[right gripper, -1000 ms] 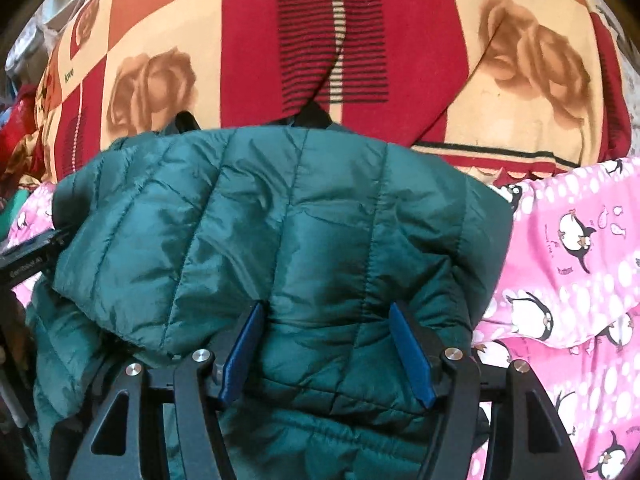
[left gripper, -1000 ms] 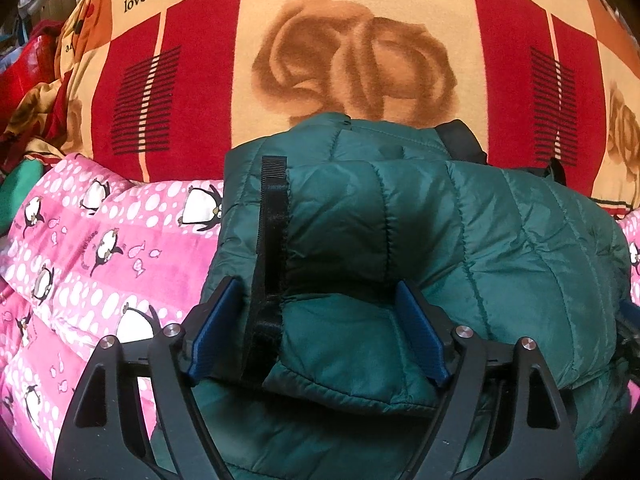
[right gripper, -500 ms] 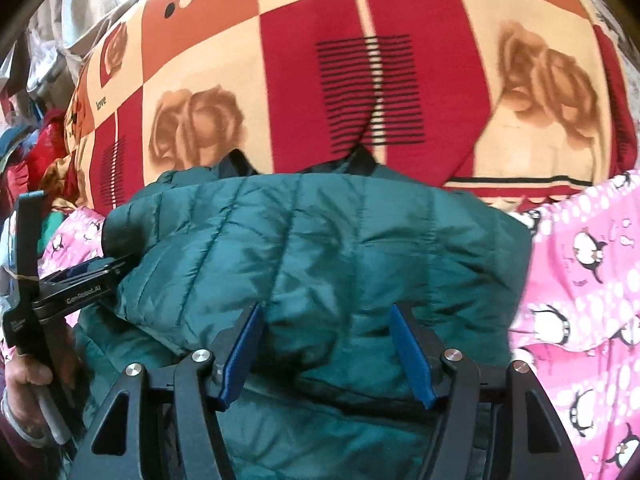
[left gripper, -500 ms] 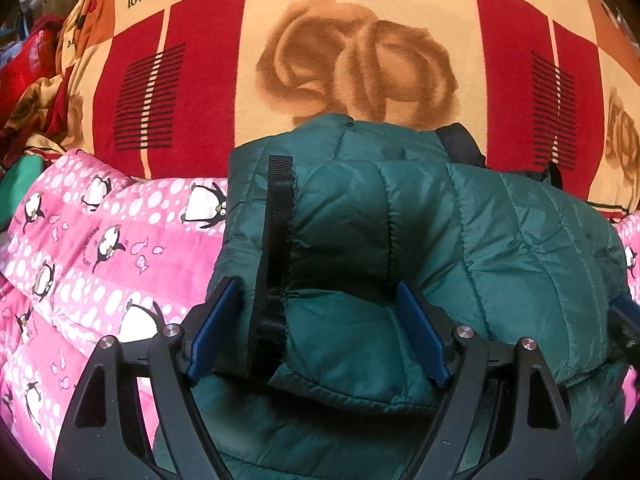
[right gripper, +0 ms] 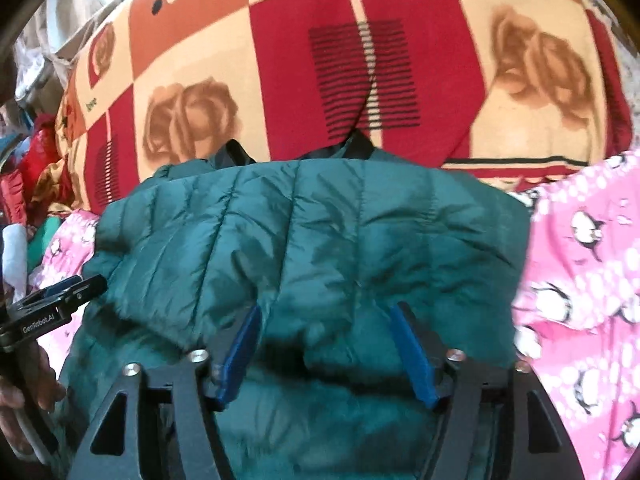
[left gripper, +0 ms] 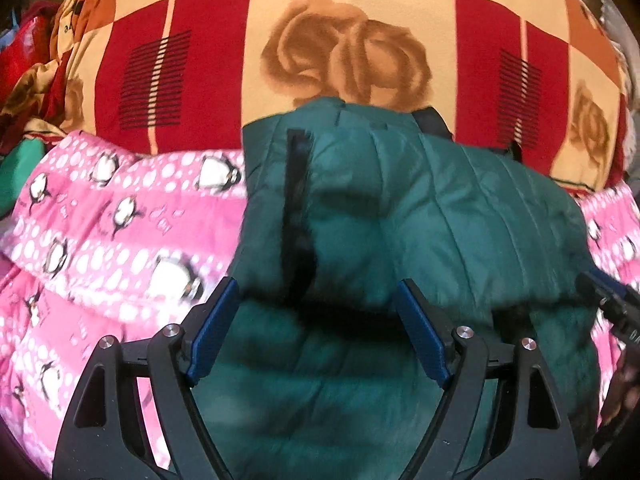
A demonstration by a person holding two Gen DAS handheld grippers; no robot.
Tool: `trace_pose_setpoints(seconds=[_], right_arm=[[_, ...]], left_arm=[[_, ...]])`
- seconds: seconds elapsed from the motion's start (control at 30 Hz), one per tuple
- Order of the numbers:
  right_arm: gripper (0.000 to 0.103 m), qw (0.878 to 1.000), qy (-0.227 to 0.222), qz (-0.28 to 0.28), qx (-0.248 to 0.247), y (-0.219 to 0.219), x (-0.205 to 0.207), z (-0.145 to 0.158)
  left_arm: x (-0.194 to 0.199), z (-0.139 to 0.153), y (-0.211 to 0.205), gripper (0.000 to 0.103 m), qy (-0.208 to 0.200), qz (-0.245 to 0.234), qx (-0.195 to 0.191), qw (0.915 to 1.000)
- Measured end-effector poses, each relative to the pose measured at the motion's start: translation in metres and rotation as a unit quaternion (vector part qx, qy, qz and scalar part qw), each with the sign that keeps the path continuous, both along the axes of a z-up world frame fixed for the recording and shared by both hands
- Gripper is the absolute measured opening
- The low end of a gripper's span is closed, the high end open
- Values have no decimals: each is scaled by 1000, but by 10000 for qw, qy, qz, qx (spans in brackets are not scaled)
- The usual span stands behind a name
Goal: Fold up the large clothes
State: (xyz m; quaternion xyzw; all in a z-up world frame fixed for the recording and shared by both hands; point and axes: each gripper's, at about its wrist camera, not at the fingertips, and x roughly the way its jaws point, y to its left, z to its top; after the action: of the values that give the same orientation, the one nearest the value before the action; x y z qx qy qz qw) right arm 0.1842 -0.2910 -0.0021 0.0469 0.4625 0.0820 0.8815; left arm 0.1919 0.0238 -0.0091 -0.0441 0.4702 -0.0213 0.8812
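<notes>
A dark green puffer jacket (left gripper: pixel 440 208) lies folded over on a pink penguin blanket (left gripper: pixel 120 232). A black zipper strip (left gripper: pixel 298 208) runs down its left side. My left gripper (left gripper: pixel 316 286) stands open, its blue pads (left gripper: pixel 216 328) just short of the fold's near edge and touching nothing. In the right wrist view the jacket (right gripper: pixel 320 232) fills the middle. My right gripper (right gripper: pixel 325 311) has its jaws opening, with the fold's edge lying loose between the fingertips. Each gripper shows at the edge of the other's view: left gripper (right gripper: pixel 52 304), right gripper (left gripper: pixel 612 300).
A red, orange and cream blanket with roses (left gripper: pixel 340 48) rises behind the jacket. Bunched clothes (right gripper: pixel 36 168) and a light green item (left gripper: pixel 20 168) lie at the far left. A person's hand (right gripper: pixel 24 392) holds the left gripper's handle.
Both grippers have pulled back and up from the jacket's fold. The right jaws have spread wider. The fold that lay between the left fingers now sits ahead of their tips.
</notes>
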Motion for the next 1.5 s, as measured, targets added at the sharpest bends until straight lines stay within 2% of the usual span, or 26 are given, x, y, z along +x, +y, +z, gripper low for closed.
trace_pose_setpoints(seconds=[0.07, 0.2, 0.43, 0.77, 0.97, 1.1, 1.5], right_arm=[[83, 10000, -39, -63, -54, -7, -15, 8], [83, 9996, 7, -184, -200, -15, -49, 19], [83, 9993, -25, -194, -310, -14, -110, 32], [83, 9990, 207, -308, -262, -22, -188, 35], [83, 9971, 564, -402, -310, -39, -227, 19], [83, 9950, 813, -558, -156, -55, -243, 6], [83, 9909, 1137, -682, -235, -75, -262, -15]], left_arm=[[-19, 6, 8, 81, 11, -51, -60, 10000], [-56, 13, 22, 81, 42, -96, -162, 9998], [-118, 18, 35, 81, 107, -263, -55, 9996], [-188, 1, 49, 81, 158, -290, 130, 9994], [-206, -16, 70, 81, 369, -140, 11, 9992], [-214, -25, 80, 81, 470, -26, 45, 9989], [-223, -32, 84, 81, 500, 12, 189, 9986]])
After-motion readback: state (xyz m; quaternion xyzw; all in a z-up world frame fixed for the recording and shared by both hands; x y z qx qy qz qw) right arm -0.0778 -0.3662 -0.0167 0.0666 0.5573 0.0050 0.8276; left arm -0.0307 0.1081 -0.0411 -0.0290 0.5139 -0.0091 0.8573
